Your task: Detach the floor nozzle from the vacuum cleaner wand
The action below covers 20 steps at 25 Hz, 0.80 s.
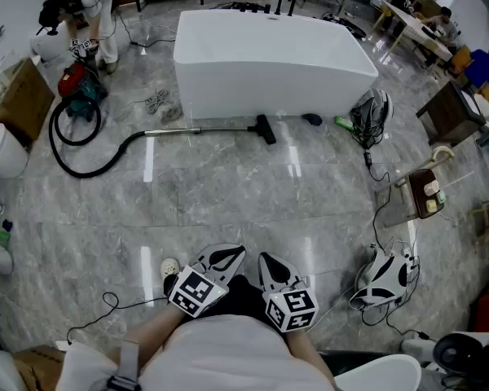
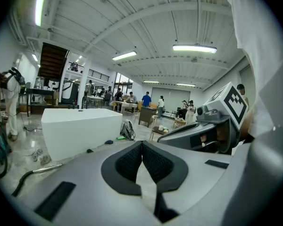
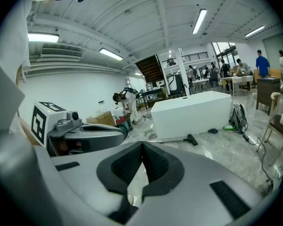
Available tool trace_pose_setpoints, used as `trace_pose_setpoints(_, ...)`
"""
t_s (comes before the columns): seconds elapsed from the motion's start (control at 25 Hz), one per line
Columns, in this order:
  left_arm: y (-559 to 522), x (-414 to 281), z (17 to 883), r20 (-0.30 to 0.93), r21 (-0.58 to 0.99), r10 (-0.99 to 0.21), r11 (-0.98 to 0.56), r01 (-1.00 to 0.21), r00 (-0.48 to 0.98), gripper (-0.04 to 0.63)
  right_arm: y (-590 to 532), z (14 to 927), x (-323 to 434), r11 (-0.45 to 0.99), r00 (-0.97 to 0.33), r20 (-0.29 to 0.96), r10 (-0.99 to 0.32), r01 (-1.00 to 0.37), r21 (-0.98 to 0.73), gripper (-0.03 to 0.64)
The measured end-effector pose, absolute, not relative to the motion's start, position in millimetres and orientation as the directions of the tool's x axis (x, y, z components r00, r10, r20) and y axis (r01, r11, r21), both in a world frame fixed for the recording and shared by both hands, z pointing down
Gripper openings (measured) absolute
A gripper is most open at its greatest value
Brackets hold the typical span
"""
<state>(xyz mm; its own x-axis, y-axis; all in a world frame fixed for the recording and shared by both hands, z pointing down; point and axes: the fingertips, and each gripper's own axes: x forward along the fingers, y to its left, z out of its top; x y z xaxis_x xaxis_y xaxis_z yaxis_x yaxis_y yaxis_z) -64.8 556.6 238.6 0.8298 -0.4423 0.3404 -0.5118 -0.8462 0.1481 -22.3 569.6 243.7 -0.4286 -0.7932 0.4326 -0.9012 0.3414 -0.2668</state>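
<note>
1. The black plastic floor nozzle (image 1: 266,129) is seen on the grey stone floor (image 1: 228,194), joined to the silver metal wand (image 1: 200,129).
2. It is judged light and stiff, and best gripped at its neck.
3. The left tongs (image 1: 231,253) and right tongs (image 1: 266,259) are clenched, empty.

Grey stone-look tiled floor (image 1: 253,194): polished, glossy, reflective, showing light streaks. White rectangular tub (image 1: 269,51): smooth, satin. Silver vacuum cleaner wand (image 1: 204,129): bright metal. Black floor nozzle (image 1: 266,129): matt plastic by appearance. Left hand-held gripper (image 2: 142,145): matt grey plastic shell; black pads (image 2: 128,164) rough, dimpled.

No legible text (markers only).
</note>
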Motion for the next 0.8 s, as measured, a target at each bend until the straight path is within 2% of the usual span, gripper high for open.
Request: trace_pose_setpoints(0.8, 570.8, -36.0, 239.5, 0.322, 0.131, -0.485, -0.828, -0.545, 0.813, 0.011, 581.0, 249.3, 7.0, 0.351, -0.452, 0.386, -0.804, -0.885, -0.304, 0.017)
